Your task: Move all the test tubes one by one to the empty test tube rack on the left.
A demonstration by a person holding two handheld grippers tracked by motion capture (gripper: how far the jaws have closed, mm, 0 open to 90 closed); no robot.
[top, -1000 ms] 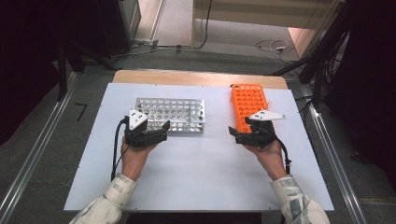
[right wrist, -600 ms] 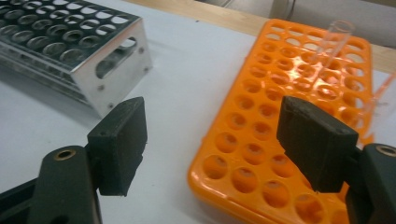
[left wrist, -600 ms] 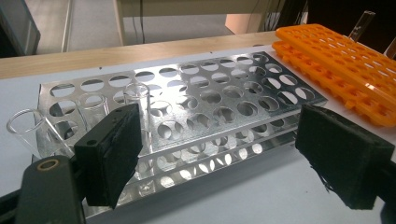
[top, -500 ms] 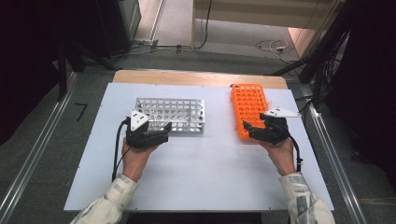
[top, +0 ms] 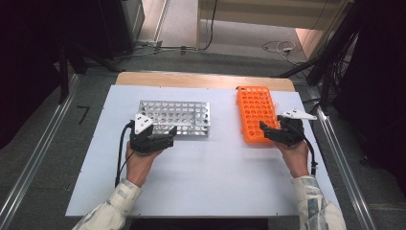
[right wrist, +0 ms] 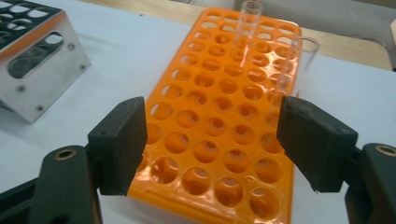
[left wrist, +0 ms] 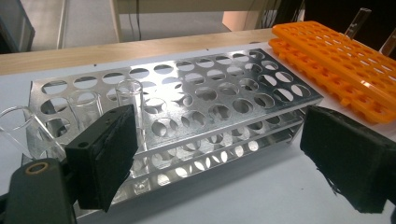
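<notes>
Two racks on the white table point(top: 201, 187): a metal rack point(top: 178, 116) at the left and an orange rack point(top: 256, 114) at the right, well apart. Looks like tube transfer between racks, with the grasp step not yet made.

The left gripper point(top: 168, 139) sits at the near left corner of the metal rack. Its jaws have just been opening and now stand wide with nothing between them; glass tubes in the metal rack point(left wrist: 128, 95) stand just behind the left pad, upright in corner holes, one more leaning at the edge.

The right gripper point(top: 266, 130) is at the near end of the orange rack, jaws spread wide and empty, pads straddling the rack's near rows. Two clear tubes in the orange rack point(right wrist: 248, 25) stand upright at its far right side, well ahead of the pads.

Next move, as I judge it: the right gripper must push forward over the rack to reach one tube, then close on its upper part without knocking the neighbour, which stands close. Lift straight up so the tube clears its hole.

Around: wooden table edge point(top: 201, 79) behind, cables on the floor point(top: 280, 47), metal rails at the sides. Nothing blocks the path across the table.
</notes>
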